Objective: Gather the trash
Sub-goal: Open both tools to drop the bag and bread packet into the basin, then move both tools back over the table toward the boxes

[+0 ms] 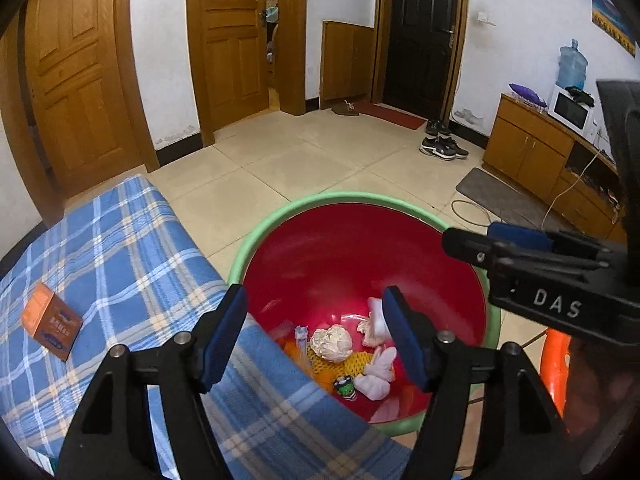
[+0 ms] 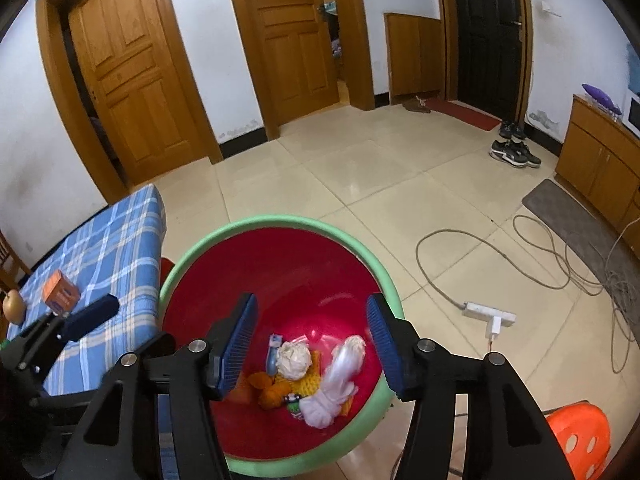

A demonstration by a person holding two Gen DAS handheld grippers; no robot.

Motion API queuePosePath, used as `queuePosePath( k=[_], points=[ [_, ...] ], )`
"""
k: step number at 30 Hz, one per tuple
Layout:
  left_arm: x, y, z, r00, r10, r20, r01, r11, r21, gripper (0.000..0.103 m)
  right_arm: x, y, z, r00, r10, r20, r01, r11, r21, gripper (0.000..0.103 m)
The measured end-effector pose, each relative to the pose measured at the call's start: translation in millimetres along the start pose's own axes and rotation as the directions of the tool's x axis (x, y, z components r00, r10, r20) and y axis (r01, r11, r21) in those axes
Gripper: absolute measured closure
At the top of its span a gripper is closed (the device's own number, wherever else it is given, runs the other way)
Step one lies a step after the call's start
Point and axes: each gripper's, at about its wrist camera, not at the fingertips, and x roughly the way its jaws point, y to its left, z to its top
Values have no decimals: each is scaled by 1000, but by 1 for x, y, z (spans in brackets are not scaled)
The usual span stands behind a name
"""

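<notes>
Both released: left gripper (image 1: 316,336) and right gripper (image 2: 310,344) hang empty over red plastic bin with green rim (image 2: 276,222), so crumpled white tissue (image 2: 294,360) lands inside.

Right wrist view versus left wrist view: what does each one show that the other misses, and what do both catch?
Only the right wrist view shows the white power strip with looped cables on the floor, and a round yellowish fruit at the table's edge.

Only the left wrist view shows the water jug and the whole microwave.

Both show the red bin holding crumpled trash, the orange box on the blue plaid cloth, and the left gripper and right gripper open over the bin.
</notes>
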Motion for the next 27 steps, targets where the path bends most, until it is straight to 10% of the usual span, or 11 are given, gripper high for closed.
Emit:
queuePosePath(
  k=[27],
  points=[
    [-110,15,-60,1000,0,23,1,999,-43,33,-82,44,-69,999,-49,-22,48,999,-23,45]
  ],
)
